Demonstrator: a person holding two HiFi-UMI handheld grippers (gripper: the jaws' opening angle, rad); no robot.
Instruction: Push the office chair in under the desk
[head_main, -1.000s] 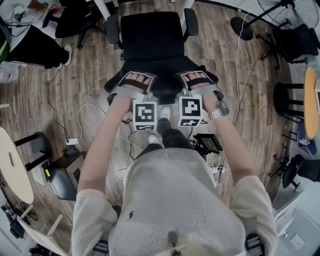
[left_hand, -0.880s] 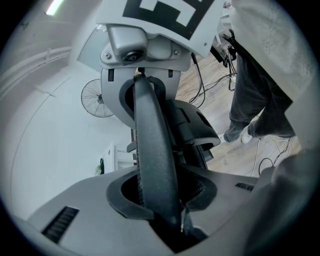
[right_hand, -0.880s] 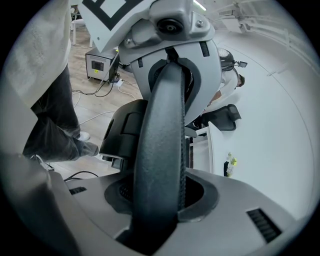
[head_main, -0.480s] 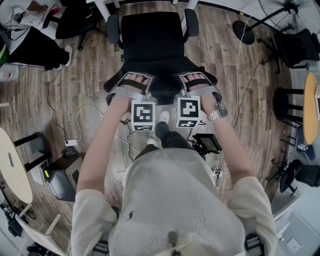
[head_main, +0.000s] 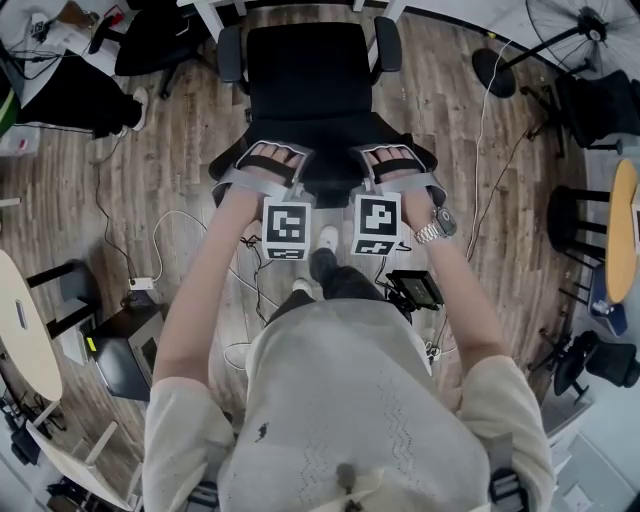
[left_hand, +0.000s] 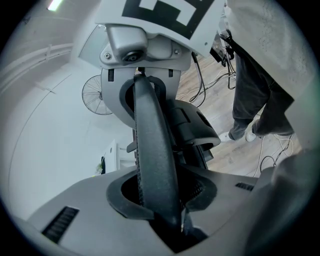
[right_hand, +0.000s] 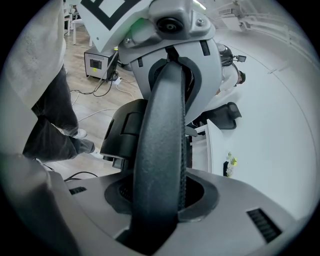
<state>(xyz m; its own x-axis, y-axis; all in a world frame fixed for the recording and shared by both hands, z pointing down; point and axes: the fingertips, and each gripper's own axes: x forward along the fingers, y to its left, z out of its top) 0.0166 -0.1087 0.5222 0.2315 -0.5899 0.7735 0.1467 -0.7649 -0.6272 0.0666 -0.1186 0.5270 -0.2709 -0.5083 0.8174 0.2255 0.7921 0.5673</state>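
Observation:
The black office chair (head_main: 305, 80) stands straight ahead in the head view, its seat pointing at the white desk legs (head_main: 212, 14) at the top edge. Both grippers clamp the top rim of its backrest side by side. My left gripper (head_main: 272, 165) is shut on the rim's left part, my right gripper (head_main: 392, 162) on its right part. In the left gripper view the padded rim (left_hand: 152, 160) fills the gap between the jaws. The same rim (right_hand: 162, 150) runs through the jaws in the right gripper view. The person's legs stand right behind the chair.
Cables and a power strip (head_main: 140, 283) lie on the wood floor to the left, and a small black device (head_main: 415, 287) by the right foot. A fan base (head_main: 492, 72) and stools (head_main: 575, 215) stand right, a computer tower (head_main: 125, 350) and round table (head_main: 25, 330) left, another chair (head_main: 150, 40) far left.
The chair, both grippers and the person have moved a little forward toward the desk; floor items have slid down the view. Both grips on the backrest are unchanged.

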